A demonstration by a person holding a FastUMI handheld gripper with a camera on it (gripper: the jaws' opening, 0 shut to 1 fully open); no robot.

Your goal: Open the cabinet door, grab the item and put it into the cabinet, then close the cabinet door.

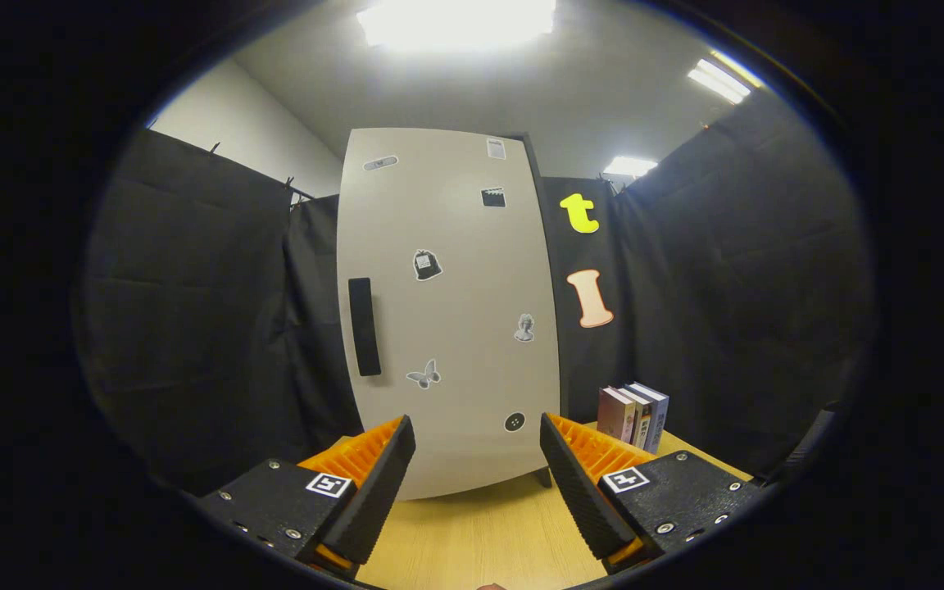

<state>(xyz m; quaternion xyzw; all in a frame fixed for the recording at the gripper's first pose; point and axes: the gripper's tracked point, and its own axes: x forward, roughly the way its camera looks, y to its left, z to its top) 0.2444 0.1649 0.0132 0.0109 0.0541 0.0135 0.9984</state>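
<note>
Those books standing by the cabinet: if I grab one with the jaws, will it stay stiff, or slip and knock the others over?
The books stand upright, pressed side by side on the table, so pulling one probably tips its neighbours. The covers look smooth, so slipping is possible. Gripped across the closed covers, one should stay fairly stiff. The gripper is open, facing the shut cabinet.
</note>
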